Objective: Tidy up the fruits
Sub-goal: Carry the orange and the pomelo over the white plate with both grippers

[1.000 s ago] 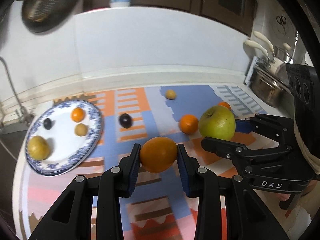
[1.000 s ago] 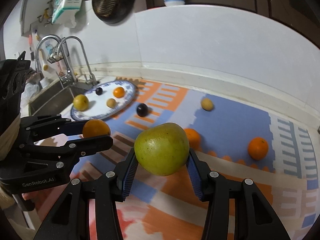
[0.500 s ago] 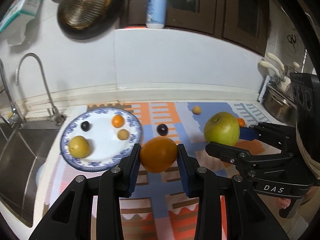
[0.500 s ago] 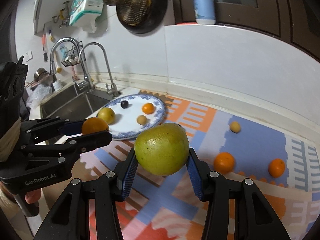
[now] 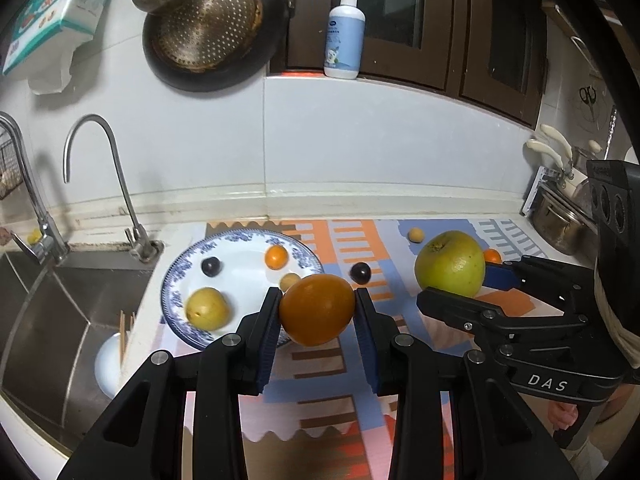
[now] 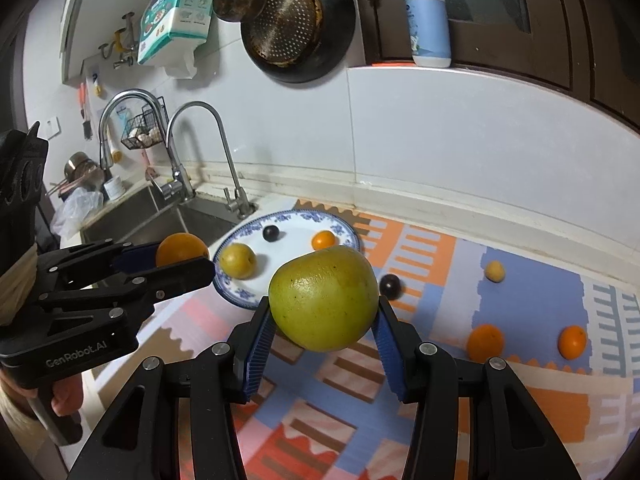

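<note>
At the far left a steel sink (image 5: 48, 320) sits under two curved faucets (image 5: 104, 168). Beside it, on the patterned mat (image 5: 320, 408), rests a blue-rimmed plate (image 5: 240, 252) carrying a yellow fruit (image 5: 207, 308), a dark plum (image 5: 210, 266), a small orange (image 5: 276, 256) and a small tan fruit (image 5: 289, 281) partly hidden behind the held fruit.

The left gripper (image 5: 316, 316) hangs above the mat at the plate's near right edge. Its jaws stand narrow, both blue pads pressed flat against the sides of a large orange (image 5: 316, 309), which sits between the fingertips and bulges above and below them, clear of the mat.

Further right a second dark plum (image 5: 361, 272) lies on the mat, then a small tan fruit (image 5: 416, 235) near the wall.

The right gripper (image 6: 323, 320) holds a big green apple (image 6: 324, 298) in the air. Its jaws stand wider, pads clamped on the apple's lower flanks, so most of the fruit rides above the fingertips.

At the right two more oranges (image 6: 486, 342) (image 6: 573, 342) lie on the mat, apart from each other. A steel pot (image 5: 560, 220) stands at the counter's right end.
</note>
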### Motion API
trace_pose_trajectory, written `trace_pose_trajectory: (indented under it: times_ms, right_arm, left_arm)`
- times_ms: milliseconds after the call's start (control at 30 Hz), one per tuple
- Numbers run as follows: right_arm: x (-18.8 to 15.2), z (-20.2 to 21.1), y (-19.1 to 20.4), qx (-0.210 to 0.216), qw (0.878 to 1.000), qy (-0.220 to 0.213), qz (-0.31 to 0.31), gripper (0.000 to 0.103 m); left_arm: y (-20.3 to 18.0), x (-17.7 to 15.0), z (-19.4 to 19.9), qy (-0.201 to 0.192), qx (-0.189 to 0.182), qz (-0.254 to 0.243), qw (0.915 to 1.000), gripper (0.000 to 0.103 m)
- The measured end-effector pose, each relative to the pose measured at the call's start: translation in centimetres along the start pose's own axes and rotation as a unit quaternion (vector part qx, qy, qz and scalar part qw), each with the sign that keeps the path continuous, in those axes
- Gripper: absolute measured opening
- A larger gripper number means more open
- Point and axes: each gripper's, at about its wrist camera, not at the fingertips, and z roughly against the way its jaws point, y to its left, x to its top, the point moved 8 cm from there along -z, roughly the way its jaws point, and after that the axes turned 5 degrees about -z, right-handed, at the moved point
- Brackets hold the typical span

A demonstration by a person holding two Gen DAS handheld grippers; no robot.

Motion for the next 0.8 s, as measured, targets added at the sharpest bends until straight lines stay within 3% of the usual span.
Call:
trace_pose_trajectory:
  times_ms: [433, 800]
  right_arm:
    - [1.4, -0.7, 3.1, -0.01, 1.0, -0.011, -0.006, 0.049]
    - [3.1, -3.8, 5.3, -0.014, 1.0, 0.001, -0.002, 0.049]
  left_arm:
    - [3.7, 0.5, 0.4, -0.005, 0.002, 0.005, 1.0, 0.035]
    - [7.6, 0.9, -1.5, 0.003, -0.001, 0.002, 1.0, 0.035]
